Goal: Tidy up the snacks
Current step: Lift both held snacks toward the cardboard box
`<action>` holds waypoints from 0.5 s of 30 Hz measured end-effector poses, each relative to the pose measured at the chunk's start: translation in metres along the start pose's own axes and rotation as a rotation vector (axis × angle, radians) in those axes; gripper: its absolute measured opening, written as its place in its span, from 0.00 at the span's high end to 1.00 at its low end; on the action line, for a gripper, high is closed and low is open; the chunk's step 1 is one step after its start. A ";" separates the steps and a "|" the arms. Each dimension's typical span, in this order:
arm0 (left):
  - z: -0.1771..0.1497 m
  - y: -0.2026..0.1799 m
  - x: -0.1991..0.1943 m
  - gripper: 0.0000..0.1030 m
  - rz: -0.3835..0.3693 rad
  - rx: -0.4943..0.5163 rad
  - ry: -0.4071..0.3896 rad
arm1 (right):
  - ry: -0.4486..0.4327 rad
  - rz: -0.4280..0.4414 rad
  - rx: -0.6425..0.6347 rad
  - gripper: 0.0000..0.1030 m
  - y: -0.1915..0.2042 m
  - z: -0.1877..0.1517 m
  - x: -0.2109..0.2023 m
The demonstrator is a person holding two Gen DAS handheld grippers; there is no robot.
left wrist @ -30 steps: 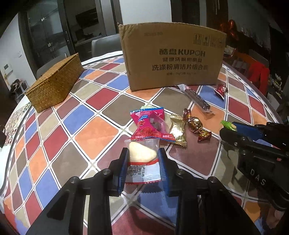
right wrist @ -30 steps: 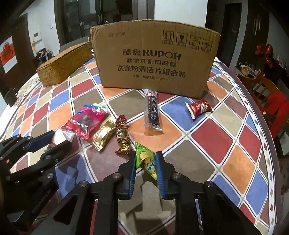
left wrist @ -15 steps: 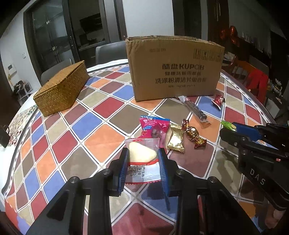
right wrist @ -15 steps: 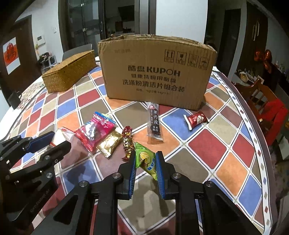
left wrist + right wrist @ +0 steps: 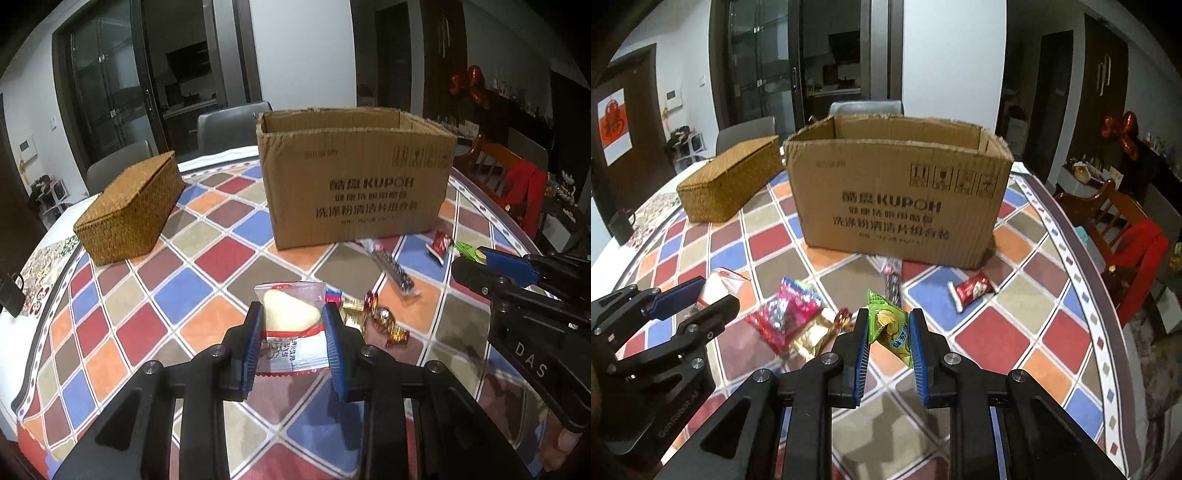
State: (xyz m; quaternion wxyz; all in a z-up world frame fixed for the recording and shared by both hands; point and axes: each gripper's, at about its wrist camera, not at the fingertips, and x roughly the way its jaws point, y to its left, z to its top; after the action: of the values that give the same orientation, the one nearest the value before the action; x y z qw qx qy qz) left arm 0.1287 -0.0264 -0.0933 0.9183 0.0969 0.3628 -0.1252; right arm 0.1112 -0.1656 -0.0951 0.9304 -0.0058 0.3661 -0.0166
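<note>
- The step in hand looks like the carry: each gripper has a snack clear of the worktop (image 5: 207,258) and faces the open cardboard box (image 5: 354,192) ahead of it.
- The left gripper (image 5: 293,343) is closed most of the way onto a clear packet with a pale cake inside (image 5: 290,317); the blue pads press its two sides, and the printed lower half of the packet hangs between the fingers.
- The right gripper (image 5: 889,343) is pinched nearly shut on a green snack packet (image 5: 890,325), which sits tilted between the pads with its top corner poking up beyond the fingertips.
- Below and just ahead of both grippers, loose snacks are left on the worktop: a pink packet (image 5: 786,314), a gold packet (image 5: 812,334), a gold-and-red wrapped candy (image 5: 386,325), a long dark bar (image 5: 393,271) near the foot of the box, and a small red packet (image 5: 971,290) off to the right of the right gripper.
- A woven basket (image 5: 129,214) with its lid on stands ahead and to the left of the left gripper, beside the box.
- The next move, as I judge it, calls for lifting both packets above the box rim, going forward over the opening, then opening the jaws to drop them in.
- The near wall of the box stands tall, so the packets could catch its torn top edge.
</note>
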 end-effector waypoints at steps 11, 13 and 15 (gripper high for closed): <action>0.037 0.002 -0.001 0.68 0.007 -0.006 -0.057 | -0.065 -0.013 0.018 0.78 -0.010 0.034 -0.007; 0.043 0.003 0.000 0.68 0.010 -0.010 -0.065 | -0.073 -0.016 0.023 0.78 -0.011 0.040 -0.007; 0.049 0.003 0.001 0.68 0.015 -0.012 -0.076 | -0.079 -0.018 0.028 0.78 -0.013 0.044 -0.007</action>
State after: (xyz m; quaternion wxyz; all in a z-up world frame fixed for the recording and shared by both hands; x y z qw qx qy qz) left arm 0.1615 -0.0364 -0.0586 0.9329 0.0891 0.3276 -0.1200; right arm 0.1362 -0.1784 -0.0579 0.9440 0.0031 0.3286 -0.0299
